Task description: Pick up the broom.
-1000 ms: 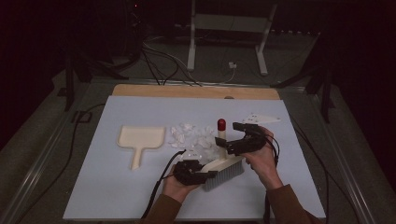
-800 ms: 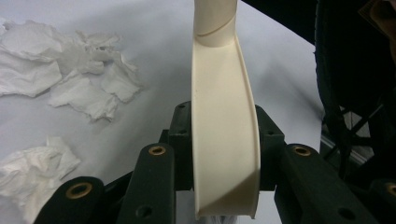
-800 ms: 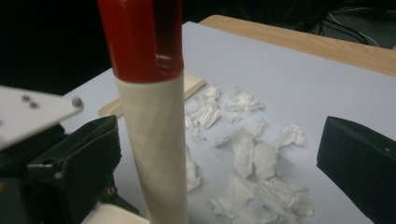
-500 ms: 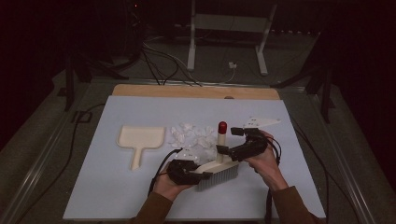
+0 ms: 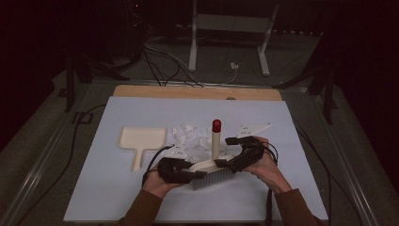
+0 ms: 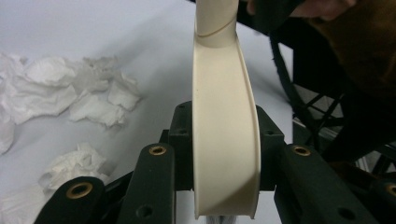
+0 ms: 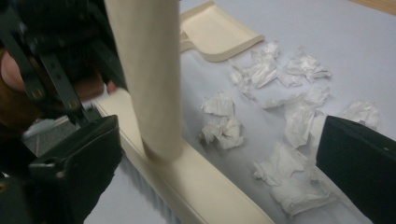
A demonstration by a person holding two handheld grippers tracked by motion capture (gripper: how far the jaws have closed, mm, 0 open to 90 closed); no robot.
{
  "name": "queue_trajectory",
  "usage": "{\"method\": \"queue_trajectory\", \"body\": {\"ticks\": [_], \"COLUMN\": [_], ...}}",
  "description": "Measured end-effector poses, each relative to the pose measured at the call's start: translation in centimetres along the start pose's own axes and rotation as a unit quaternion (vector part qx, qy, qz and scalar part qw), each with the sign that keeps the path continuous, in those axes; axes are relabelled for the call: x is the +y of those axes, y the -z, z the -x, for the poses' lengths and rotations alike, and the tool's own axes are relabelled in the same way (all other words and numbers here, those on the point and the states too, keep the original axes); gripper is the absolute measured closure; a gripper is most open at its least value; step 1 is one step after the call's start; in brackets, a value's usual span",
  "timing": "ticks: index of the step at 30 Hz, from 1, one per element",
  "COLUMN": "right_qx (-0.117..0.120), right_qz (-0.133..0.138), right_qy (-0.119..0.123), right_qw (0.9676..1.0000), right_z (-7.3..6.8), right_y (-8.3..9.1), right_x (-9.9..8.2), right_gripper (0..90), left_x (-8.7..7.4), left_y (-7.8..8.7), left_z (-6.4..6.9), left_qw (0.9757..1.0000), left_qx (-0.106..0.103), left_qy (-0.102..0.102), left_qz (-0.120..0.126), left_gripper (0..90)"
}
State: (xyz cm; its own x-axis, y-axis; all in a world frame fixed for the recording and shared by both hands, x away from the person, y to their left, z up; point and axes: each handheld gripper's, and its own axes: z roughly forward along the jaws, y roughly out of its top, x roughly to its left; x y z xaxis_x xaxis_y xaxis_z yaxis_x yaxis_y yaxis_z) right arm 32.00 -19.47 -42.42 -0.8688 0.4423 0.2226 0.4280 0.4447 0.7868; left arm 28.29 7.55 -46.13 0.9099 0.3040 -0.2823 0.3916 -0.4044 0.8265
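Note:
A cream brush point(image 5: 210, 167) rests bristles-down on the pale mat, and its handle point(image 5: 216, 140) with a red cap stands upright. My left gripper point(image 5: 178, 169) is shut on the left end of the brush head; the left gripper view shows the cream brush back point(image 6: 226, 140) clamped between both jaws. My right gripper point(image 5: 237, 155) is open at the other end. Its jaws stand wide on either side of the handle point(image 7: 149, 79) without pressing it. A cream dustpan point(image 5: 139, 140) lies flat to the left. Several crumpled paper scraps point(image 5: 190, 136) lie behind the brush.
The white mat point(image 5: 117, 197) covers a wooden board point(image 5: 197, 92) on the table. Black cables point(image 5: 153, 160) trail from both grippers over the near edge. A white metal stand point(image 5: 230, 28) and more cables sit on the floor beyond the table.
My left gripper has shifted a little to the left, taking the brush head with it. The handle's red cap has moved slightly left too. The right hand has barely moved.

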Motion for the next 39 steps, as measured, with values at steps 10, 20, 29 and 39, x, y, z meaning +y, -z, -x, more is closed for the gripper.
{"method": "queue_trajectory", "body": {"ticks": [10, 20, 29, 39], "right_qx": [0.043, 0.196, 0.200, 0.160], "right_qz": [-0.064, -0.085, -0.080, -0.055], "right_qy": [0.062, 0.087, 0.086, 0.052], "right_qw": [0.9951, 0.9731, 0.9727, 0.9841], "right_z": [-1.3, -1.5, -1.9, -0.8], "right_y": [-1.4, -1.5, -1.3, -0.8], "right_x": [-0.2, -0.1, -0.5, -0.8], "right_gripper": [20.5, 60.4, 67.4, 67.3], "left_x": [0.0, -0.2, -0.2, -0.5], "left_y": [1.1, 1.5, 1.5, 4.1], "left_z": [-0.2, 0.0, 0.0, -0.7], "left_qw": [0.9993, 0.9946, 0.9968, 0.9976], "left_qx": [-0.029, -0.093, -0.071, -0.018], "left_qy": [-0.022, -0.047, -0.036, 0.006], "left_qz": [-0.001, -0.008, 0.008, 0.067], "left_gripper": [69.5, 69.5, 62.1, 41.5]}}
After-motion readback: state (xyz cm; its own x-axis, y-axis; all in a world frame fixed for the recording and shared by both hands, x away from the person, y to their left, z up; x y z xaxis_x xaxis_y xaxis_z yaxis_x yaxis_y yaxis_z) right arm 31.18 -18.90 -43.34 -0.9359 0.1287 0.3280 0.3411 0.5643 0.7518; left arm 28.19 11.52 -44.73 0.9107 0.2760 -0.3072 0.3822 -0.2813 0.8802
